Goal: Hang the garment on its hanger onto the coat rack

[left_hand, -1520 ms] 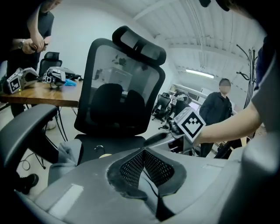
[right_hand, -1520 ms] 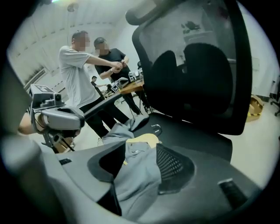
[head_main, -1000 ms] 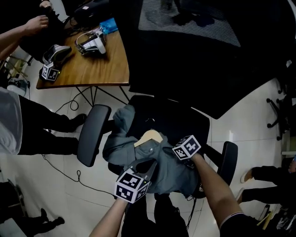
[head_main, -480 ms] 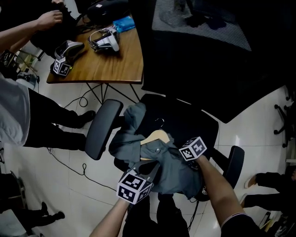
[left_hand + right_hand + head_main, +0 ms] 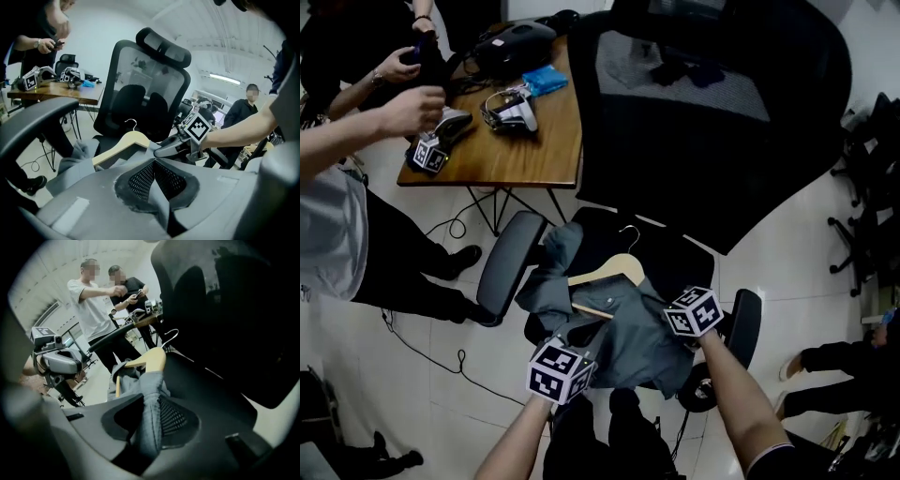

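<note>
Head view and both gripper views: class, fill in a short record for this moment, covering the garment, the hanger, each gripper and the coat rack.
garment: grey shirt draped on the hanger, over the seat of a black office chair
hanger: wooden, one arm bare, metal hook towards the chair back
left gripper: shut on the garment's fabric
right gripper: jaws have just been closing, a fold of the garment pinched between them
coat rack: in none of the views
</note>
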The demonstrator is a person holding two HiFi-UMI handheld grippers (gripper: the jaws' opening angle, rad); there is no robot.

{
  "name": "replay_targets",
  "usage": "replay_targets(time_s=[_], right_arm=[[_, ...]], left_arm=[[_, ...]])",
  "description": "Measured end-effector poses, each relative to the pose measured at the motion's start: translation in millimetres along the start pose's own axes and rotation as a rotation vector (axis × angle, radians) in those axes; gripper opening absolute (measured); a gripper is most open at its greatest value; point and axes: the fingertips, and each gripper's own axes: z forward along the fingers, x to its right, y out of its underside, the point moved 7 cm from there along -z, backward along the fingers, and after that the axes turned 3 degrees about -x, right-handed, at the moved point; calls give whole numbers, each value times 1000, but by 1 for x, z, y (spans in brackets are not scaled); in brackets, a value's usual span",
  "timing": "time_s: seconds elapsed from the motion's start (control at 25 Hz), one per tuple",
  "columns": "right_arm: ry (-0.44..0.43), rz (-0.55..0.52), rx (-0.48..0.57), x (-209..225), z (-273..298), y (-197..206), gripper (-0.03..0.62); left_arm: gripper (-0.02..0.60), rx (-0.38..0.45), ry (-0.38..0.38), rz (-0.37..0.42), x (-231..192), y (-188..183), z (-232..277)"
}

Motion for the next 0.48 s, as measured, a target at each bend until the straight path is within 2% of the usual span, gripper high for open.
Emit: replay_targets(time_s=[0.24,0.48], right_arm=[[230,-100,146,-55,-76,-20,94],[370,-58,283,-99,-134,-25,86]], left_arm=[[2,69,45,86,10,-28,-43],[2,110,87,186,21,-50,-84]])
